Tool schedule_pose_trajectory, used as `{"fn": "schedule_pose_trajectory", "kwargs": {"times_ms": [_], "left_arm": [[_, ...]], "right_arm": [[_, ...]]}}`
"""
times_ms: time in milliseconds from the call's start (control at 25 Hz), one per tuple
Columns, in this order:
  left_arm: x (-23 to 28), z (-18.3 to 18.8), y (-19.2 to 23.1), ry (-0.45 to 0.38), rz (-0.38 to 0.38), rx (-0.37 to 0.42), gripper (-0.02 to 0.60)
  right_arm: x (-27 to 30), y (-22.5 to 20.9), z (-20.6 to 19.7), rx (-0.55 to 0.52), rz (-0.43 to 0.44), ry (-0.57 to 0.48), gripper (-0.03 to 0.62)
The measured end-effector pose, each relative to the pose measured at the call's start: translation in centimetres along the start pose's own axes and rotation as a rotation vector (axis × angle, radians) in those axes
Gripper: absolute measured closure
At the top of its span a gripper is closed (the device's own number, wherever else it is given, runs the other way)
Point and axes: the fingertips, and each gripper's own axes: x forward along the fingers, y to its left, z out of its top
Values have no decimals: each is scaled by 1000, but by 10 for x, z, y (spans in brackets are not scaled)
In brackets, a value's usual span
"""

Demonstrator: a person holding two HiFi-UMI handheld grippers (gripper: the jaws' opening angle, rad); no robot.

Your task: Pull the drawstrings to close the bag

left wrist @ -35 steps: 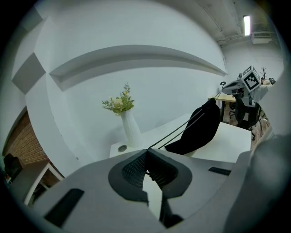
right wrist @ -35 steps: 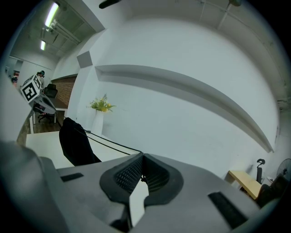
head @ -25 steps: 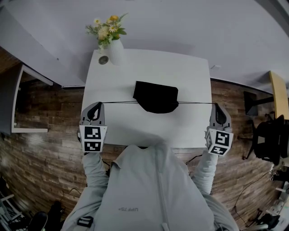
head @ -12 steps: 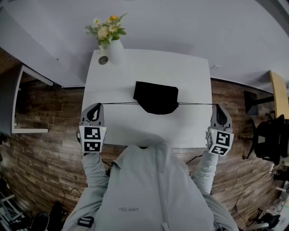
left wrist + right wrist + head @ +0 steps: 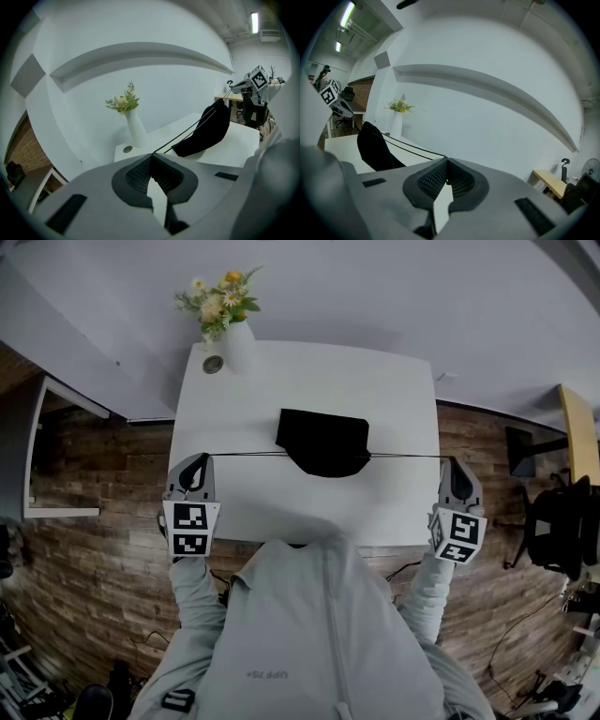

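Observation:
A black drawstring bag [image 5: 323, 441] lies in the middle of the white table [image 5: 244, 399], its gathered mouth toward me. Two thin black drawstrings run out of it, taut, one to each side. My left gripper [image 5: 204, 457] is at the table's left edge, shut on the left drawstring [image 5: 244, 454]. At the right edge my right gripper [image 5: 449, 459] is shut on the right drawstring [image 5: 403, 456]. In the left gripper view the string [image 5: 187, 131] leads from the jaw tips to the bag [image 5: 206, 131]. The right gripper view shows the cord [image 5: 412, 147] stretched to the bag [image 5: 375, 150].
A white vase with flowers [image 5: 234, 334] and a small round lid [image 5: 214, 364] stand at the table's far left corner. Wooden floor surrounds the table; a black chair [image 5: 558, 531] and a wooden desk edge [image 5: 579, 432] are at the right.

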Motion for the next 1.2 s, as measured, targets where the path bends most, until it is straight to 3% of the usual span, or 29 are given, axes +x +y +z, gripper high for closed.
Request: {"fn": "schedule_pose_trajectory", "kwargs": {"times_ms": [280,640,880,1200], "left_arm": [[1,1,-2,4,-12,20,557],[-4,13,-12,-41,-95,-18,555],[7,20,-38,-41,-215,-15,555],[32,10,-93,16,-404,30,555]], "right_arm": [[-2,0,-1,24,19,-8,571],[-12,0,6,149,133,-63,571],[-3,24,5,182,232,-41,569],[19,89,-28,123,406,102,569]]}}
